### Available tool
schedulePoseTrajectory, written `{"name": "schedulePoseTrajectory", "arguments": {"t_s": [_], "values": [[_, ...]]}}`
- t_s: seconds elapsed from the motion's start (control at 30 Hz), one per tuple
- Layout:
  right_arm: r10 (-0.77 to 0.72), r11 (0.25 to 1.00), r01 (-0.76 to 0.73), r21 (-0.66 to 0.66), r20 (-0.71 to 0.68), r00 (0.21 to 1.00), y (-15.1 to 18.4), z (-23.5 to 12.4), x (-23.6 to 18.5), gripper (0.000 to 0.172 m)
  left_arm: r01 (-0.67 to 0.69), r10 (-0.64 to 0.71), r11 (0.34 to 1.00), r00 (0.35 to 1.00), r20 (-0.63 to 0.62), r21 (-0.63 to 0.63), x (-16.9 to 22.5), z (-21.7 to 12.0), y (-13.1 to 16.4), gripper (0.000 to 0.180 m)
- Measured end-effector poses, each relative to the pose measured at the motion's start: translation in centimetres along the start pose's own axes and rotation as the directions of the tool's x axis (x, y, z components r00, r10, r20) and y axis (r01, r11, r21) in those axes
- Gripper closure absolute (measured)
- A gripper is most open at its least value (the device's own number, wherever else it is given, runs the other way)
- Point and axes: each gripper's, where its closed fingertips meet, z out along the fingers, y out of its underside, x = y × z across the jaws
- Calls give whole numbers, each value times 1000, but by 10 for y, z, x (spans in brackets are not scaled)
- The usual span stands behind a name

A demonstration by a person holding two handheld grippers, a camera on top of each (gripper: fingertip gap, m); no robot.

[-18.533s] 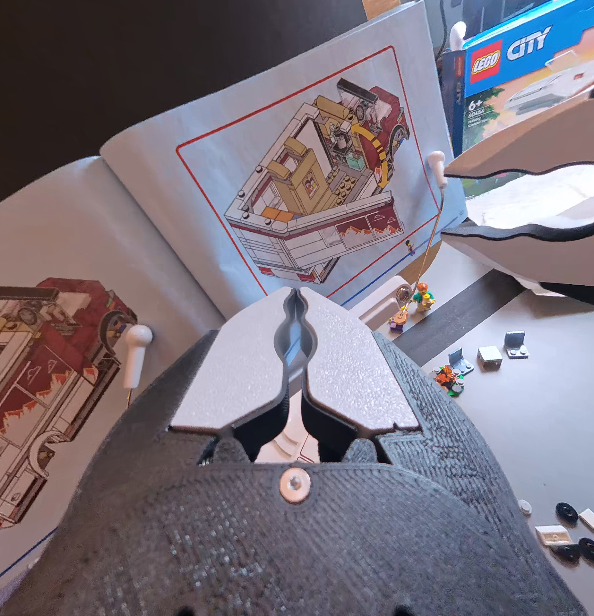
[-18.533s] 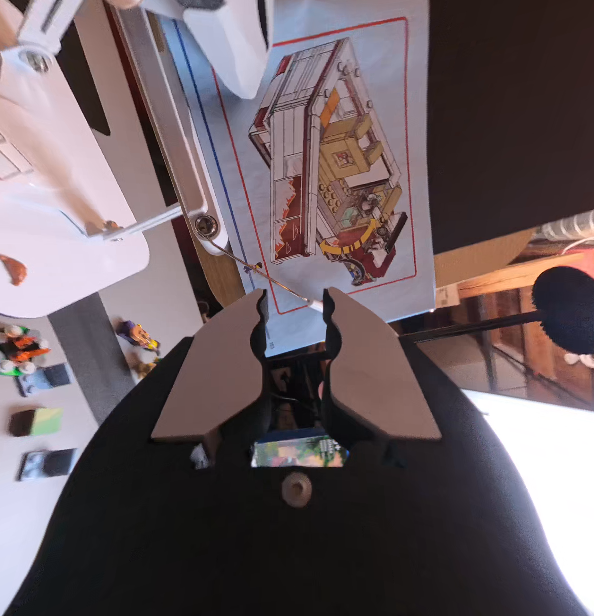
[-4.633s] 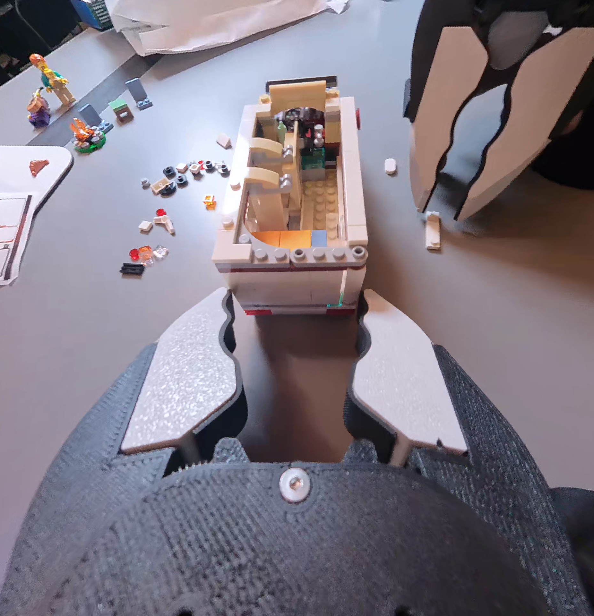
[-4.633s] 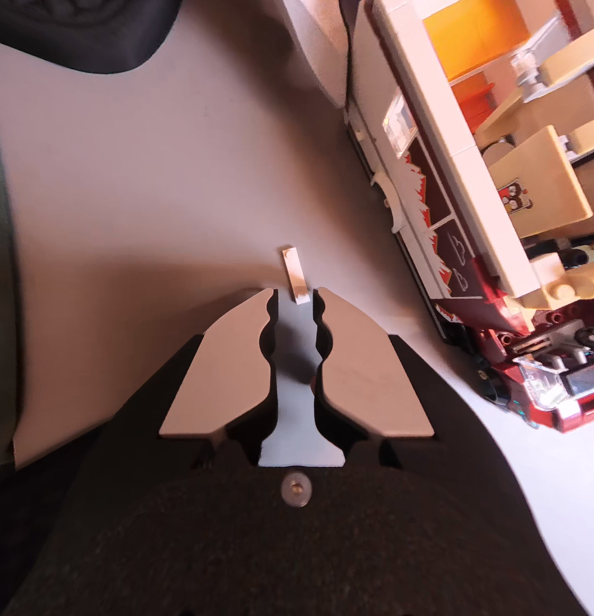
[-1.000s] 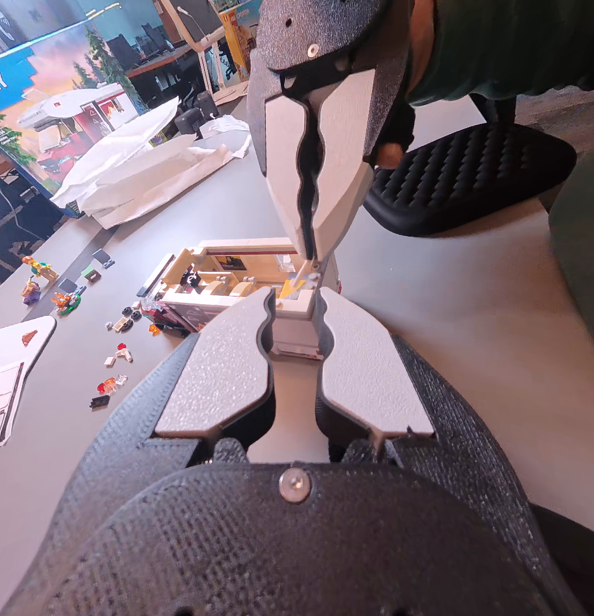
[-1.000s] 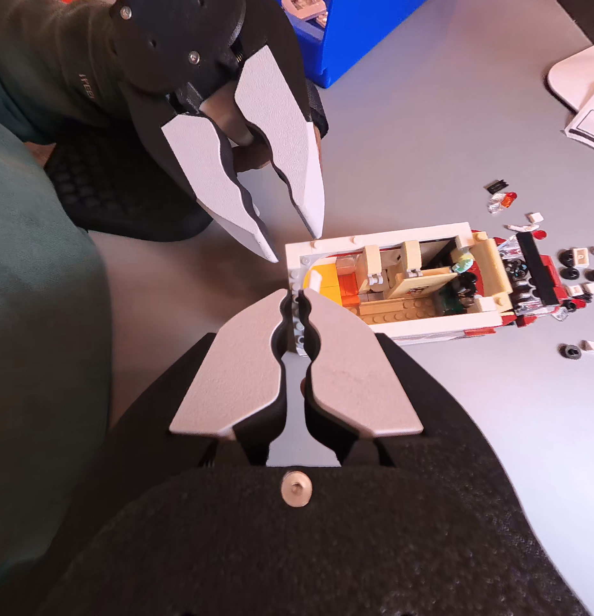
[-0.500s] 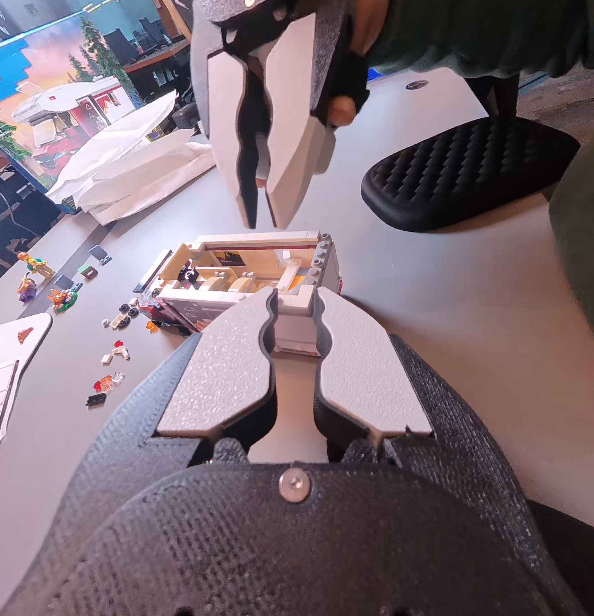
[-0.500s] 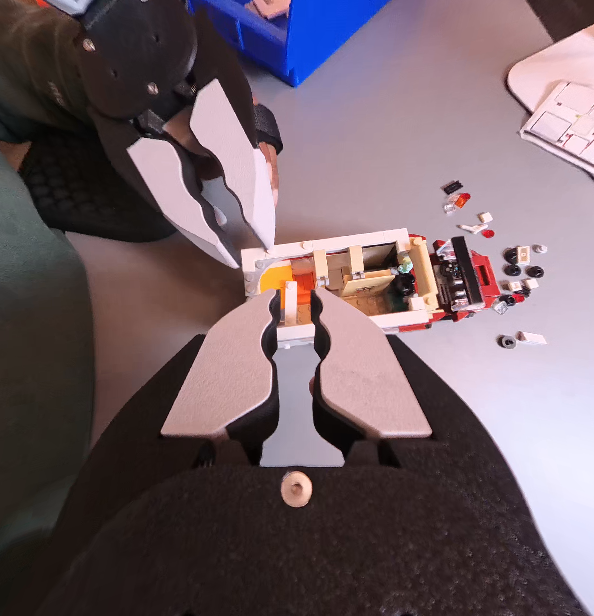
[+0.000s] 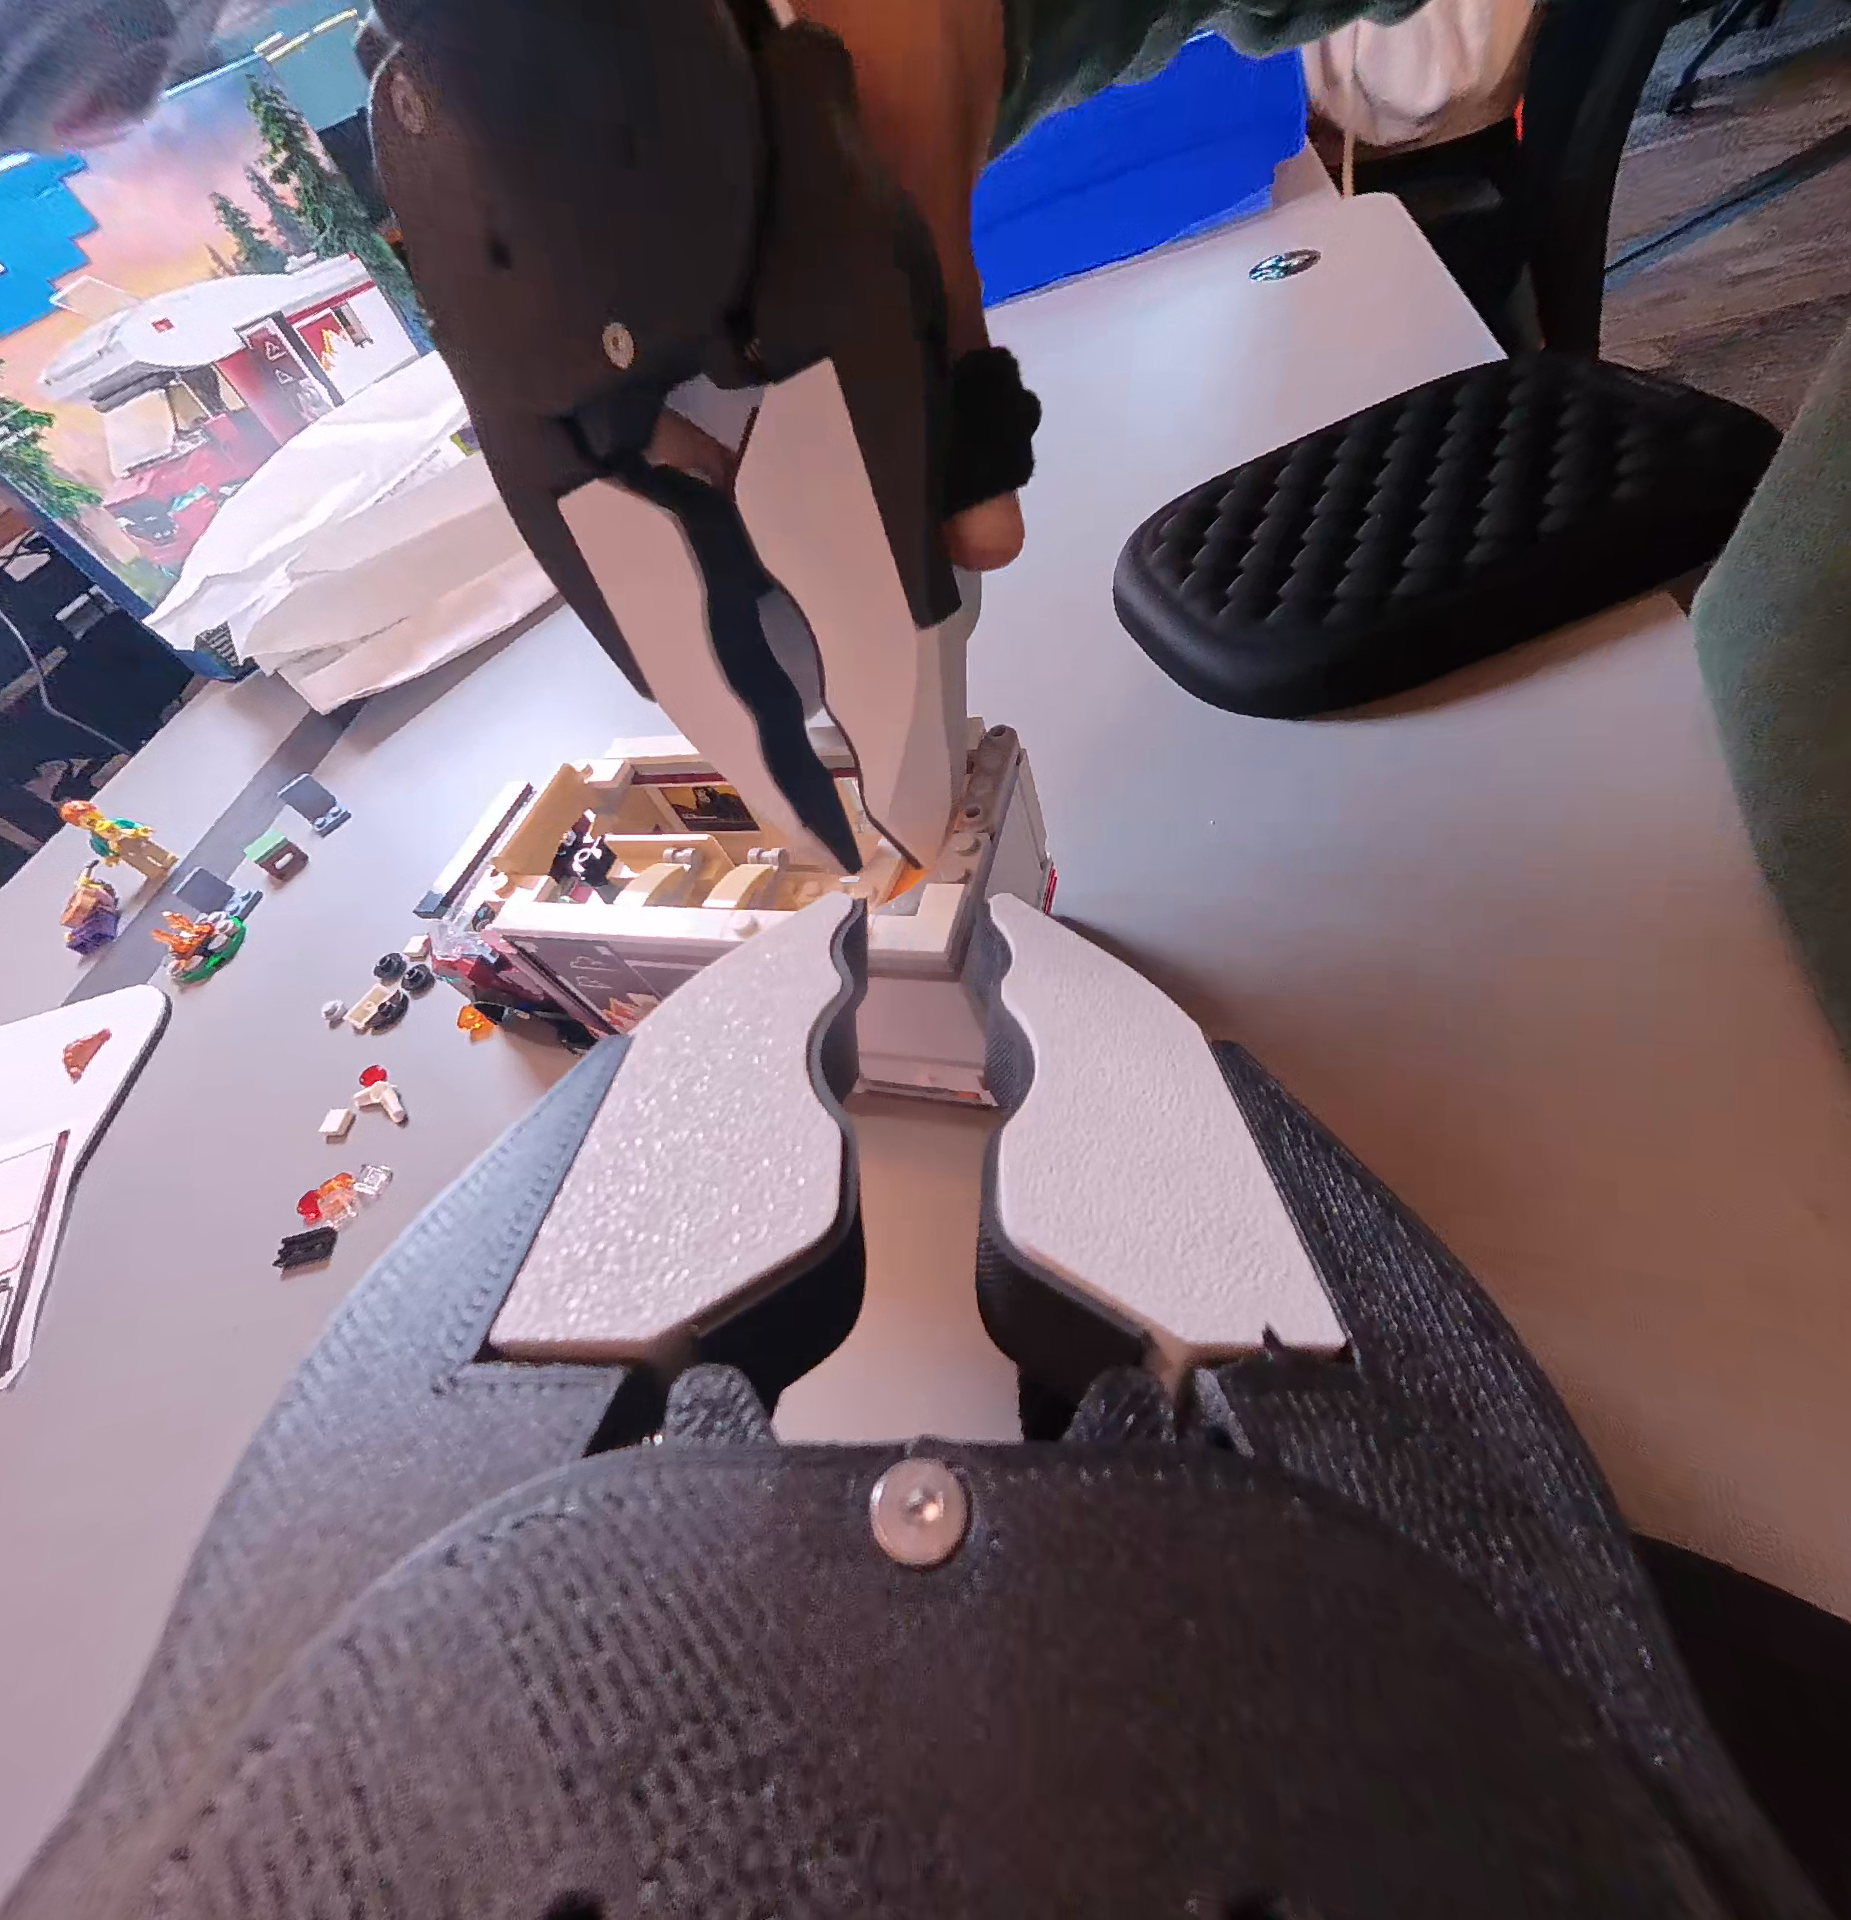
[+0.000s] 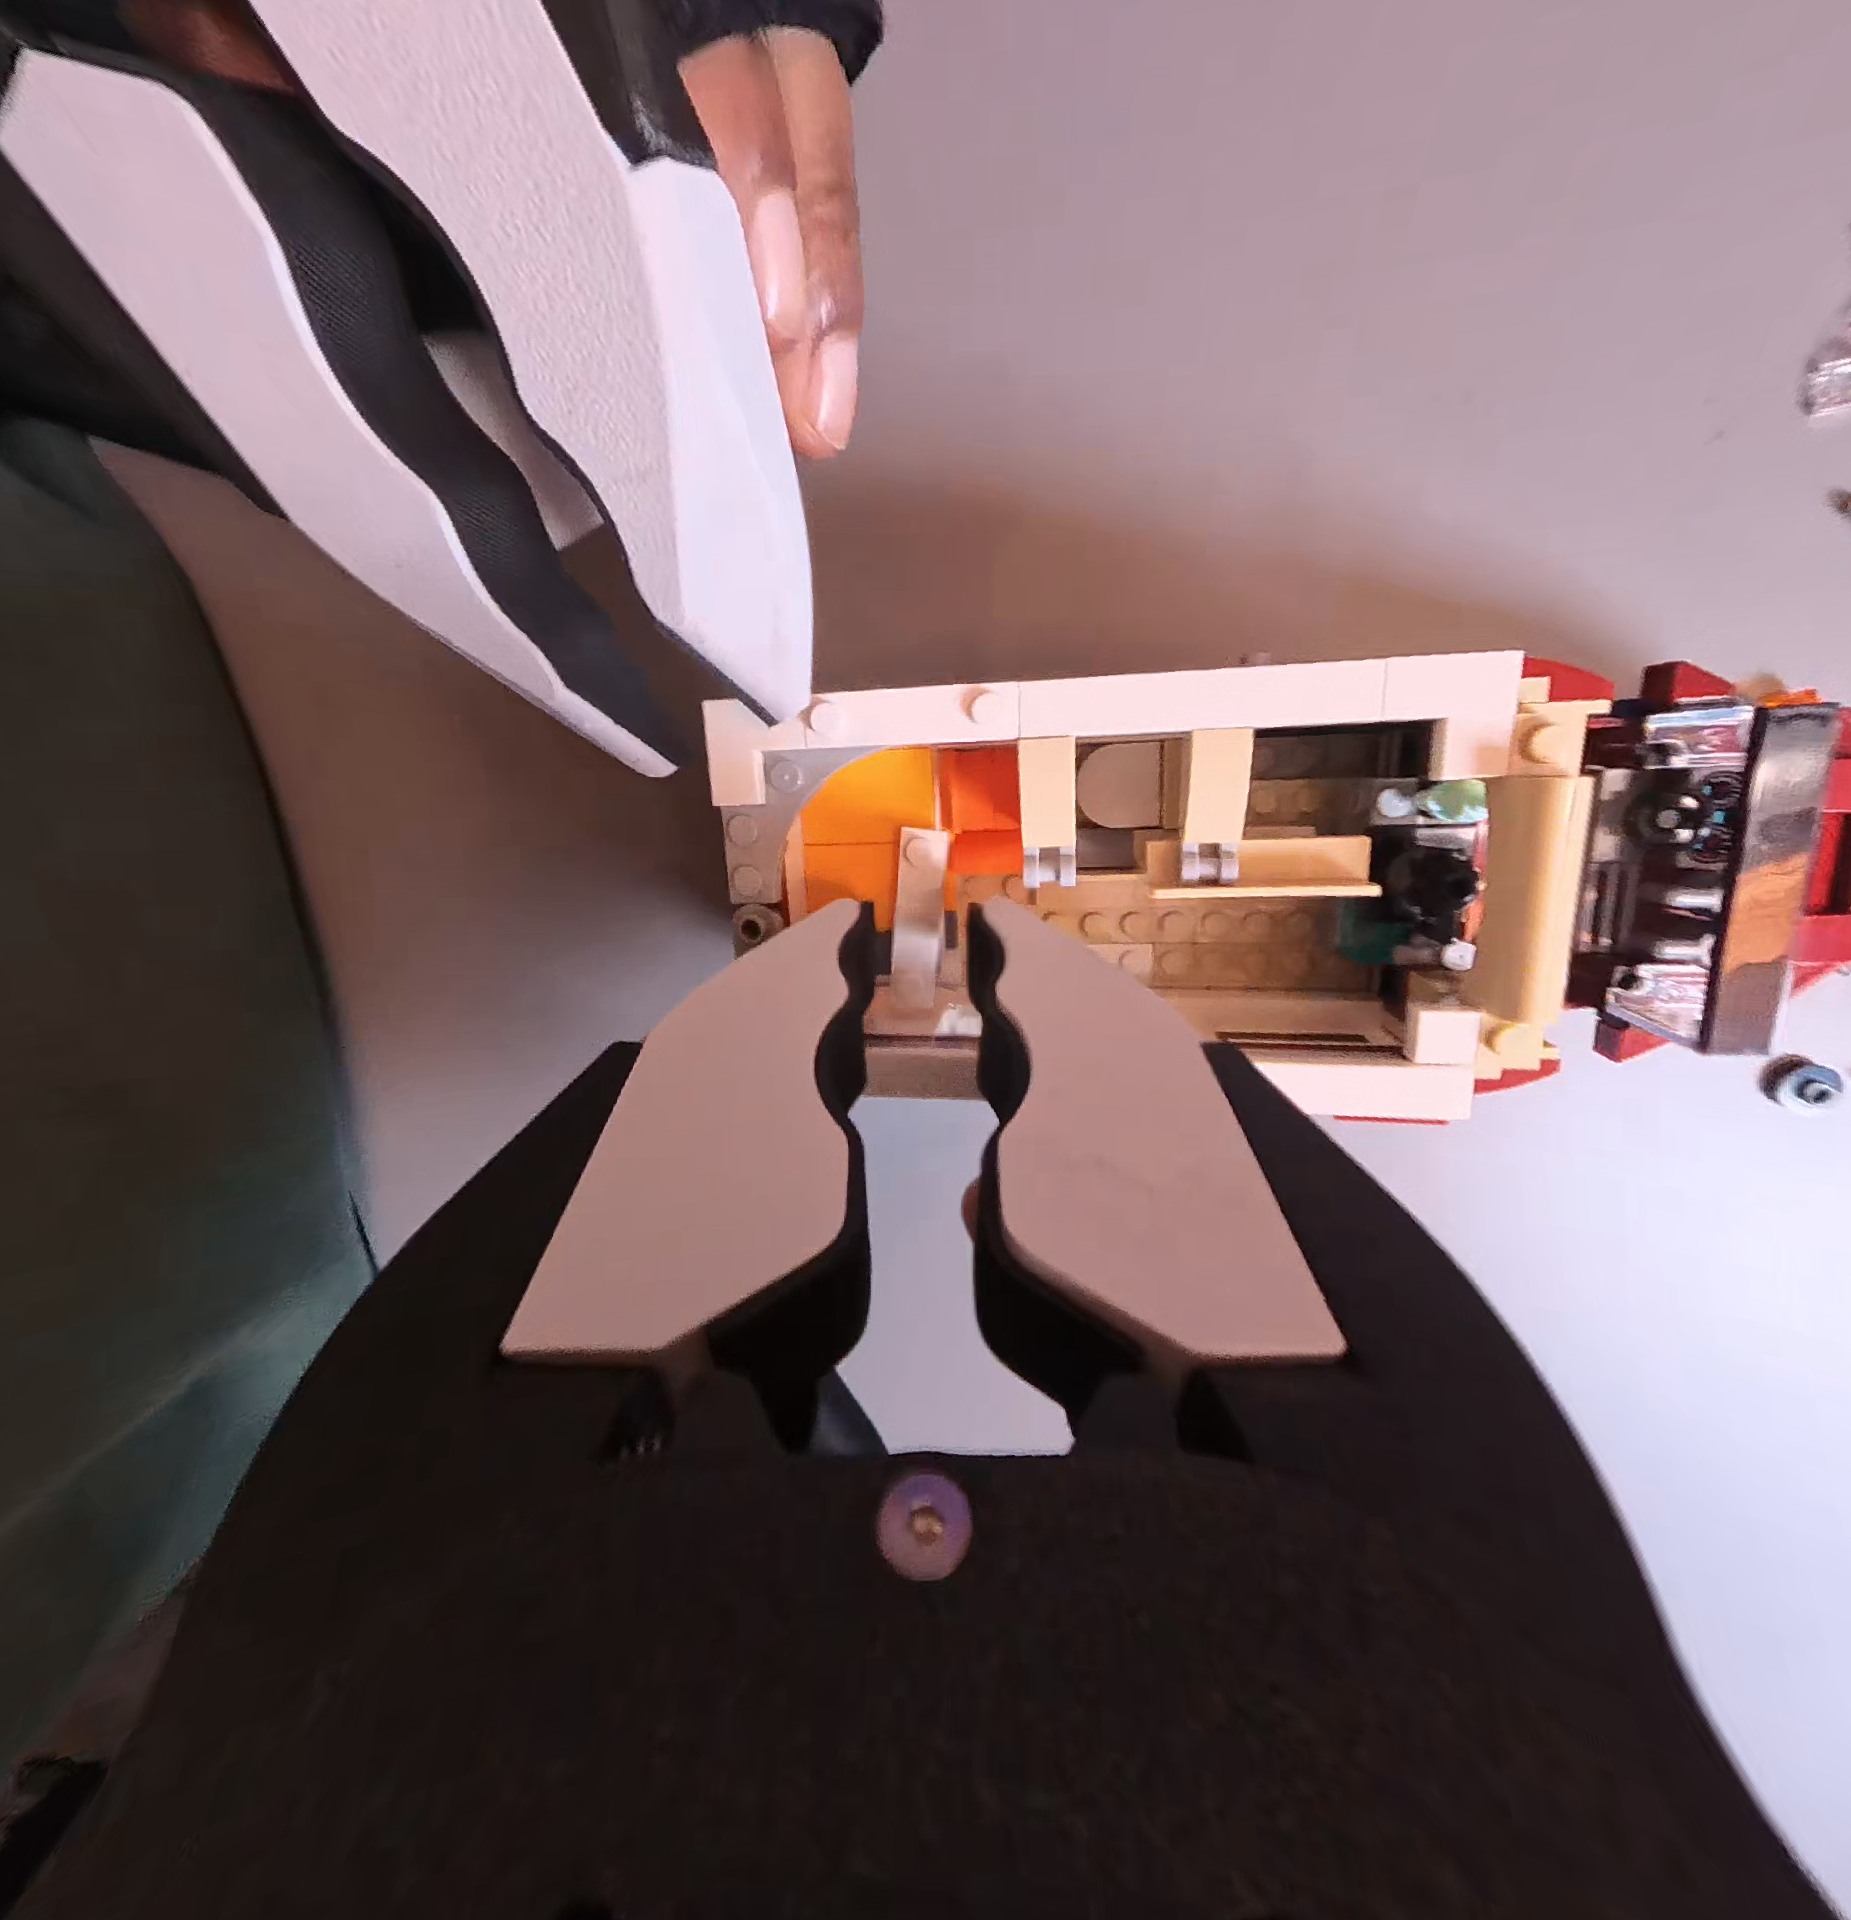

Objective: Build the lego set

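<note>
A roofless white, tan and dark red brick camper model stands on the grey table; it also shows in the right wrist view. My left gripper is shut on the model's rear corner, one pad on each side of the white corner column; it also shows in the right wrist view. My right gripper reaches down into the orange rear part of the model, as the left wrist view also shows. A small white plate stands tilted between its fingers with a gap on each side. The right gripper is open.
Small loose pieces and minifigures lie left of the model. A set box and white paper bags stand behind. A black pad lies right, a white board far left. A hand holds the left gripper. About 5 centimeters separates my left fingertips from my right.
A second ago my right gripper was nearly shut on the white plate over the model. It let go, rose, and has come back down around the plate. The left grip is unchanged.
</note>
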Motion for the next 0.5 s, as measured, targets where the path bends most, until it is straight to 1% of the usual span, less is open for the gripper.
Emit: {"name": "schedulePoseTrajectory", "arguments": {"t_s": [0.07,0.23,0.33,0.4,0.5], "values": [[1,1000,-1,8,5,1000,-1,0,0,164,-3,3,1000,1000,1,-1,0,0,0,161],[-32,999,33,33,-6,999,-1,-3,-3,164,2,-2,1000,1000,6,-5,-1,0,1,161],[-48,995,50,81,-26,998,-7,-16,-5,164,4,-4,1000,1000,9,-2,-2,0,1,161],[-58,993,59,107,-8,998,-11,-24,-14,164,3,-3,1000,1000,12,1,-2,0,0,161],[-79,993,78,93,6,997,-10,-21,-25,164,-1,1,1000,1000,15,7,-1,1,-1,162]]}}
